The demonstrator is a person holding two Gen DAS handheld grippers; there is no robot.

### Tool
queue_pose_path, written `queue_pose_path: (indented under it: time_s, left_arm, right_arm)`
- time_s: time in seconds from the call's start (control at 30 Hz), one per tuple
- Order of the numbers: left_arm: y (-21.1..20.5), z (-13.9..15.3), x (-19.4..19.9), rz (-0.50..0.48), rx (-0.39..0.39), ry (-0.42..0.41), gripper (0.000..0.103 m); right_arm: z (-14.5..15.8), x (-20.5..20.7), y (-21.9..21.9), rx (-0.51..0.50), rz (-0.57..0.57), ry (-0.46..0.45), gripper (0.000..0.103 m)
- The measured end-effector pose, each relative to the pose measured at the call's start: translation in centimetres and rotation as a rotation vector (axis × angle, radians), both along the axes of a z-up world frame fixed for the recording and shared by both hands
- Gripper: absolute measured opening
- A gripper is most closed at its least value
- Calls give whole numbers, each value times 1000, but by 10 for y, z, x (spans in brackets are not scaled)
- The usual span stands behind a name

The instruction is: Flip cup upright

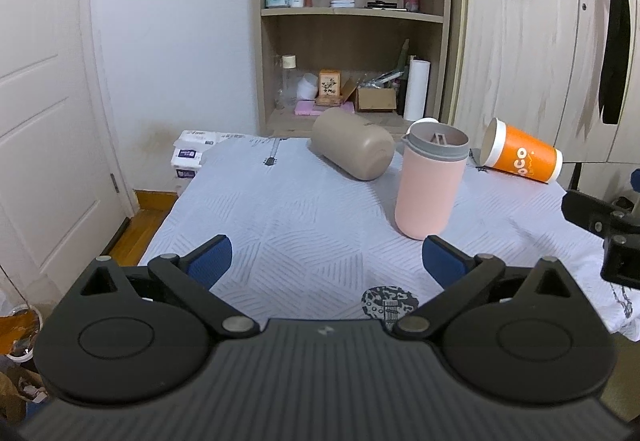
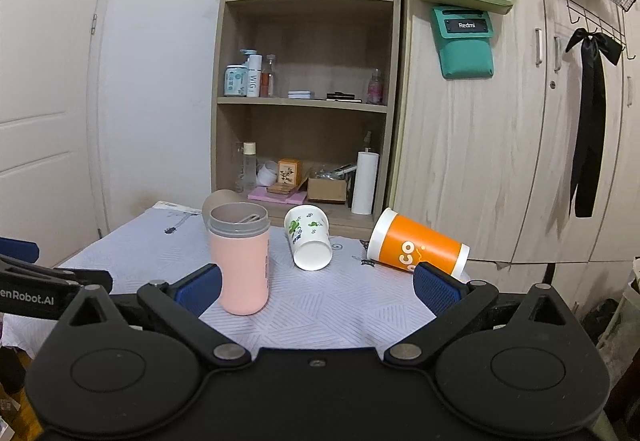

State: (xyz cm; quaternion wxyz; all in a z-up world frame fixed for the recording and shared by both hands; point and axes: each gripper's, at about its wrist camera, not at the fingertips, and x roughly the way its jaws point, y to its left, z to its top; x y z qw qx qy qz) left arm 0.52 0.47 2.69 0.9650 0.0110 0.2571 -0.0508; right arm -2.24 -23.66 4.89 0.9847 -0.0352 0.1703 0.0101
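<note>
A pink cup (image 1: 428,187) with a grey rim stands upright on the white cloth-covered table (image 1: 280,225); it also shows in the right wrist view (image 2: 244,265). A beige cup (image 1: 352,149) lies on its side behind it, mostly hidden in the right wrist view (image 2: 218,203). An orange paper cup (image 1: 520,157) (image 2: 416,245) lies on its side at the right. A white cup with green print (image 2: 308,241) lies on its side mid-table. My left gripper (image 1: 326,261) is open and empty, short of the pink cup. My right gripper (image 2: 316,283) is open and empty, pink cup by its left finger.
An open wooden shelf (image 2: 304,101) with bottles and boxes stands behind the table. A wardrobe (image 2: 500,161) is to the right, a white door (image 1: 40,101) to the left. The right gripper's body (image 1: 608,233) shows at the right edge of the left wrist view.
</note>
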Motion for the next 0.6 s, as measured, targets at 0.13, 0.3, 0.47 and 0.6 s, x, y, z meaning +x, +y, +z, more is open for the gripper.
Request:
queue_pose_path:
  time_s: [0.13,0.3,0.47,0.6]
  left_arm:
    - [0,0,2,11,3,12,103]
    - [-1,-1,2,14,8,18,103]
    - [-7,-4,8,53,76,46,103]
    - [-8,-7,11,50,89,63,103]
  right_arm:
    - [0,0,0,2,-9,2,103]
    - [-1,1,-2,8,-27,3,103]
    - [-2,3,-2,13,-41,14,103]
    - [-2,3,-3,9,-46,16,103]
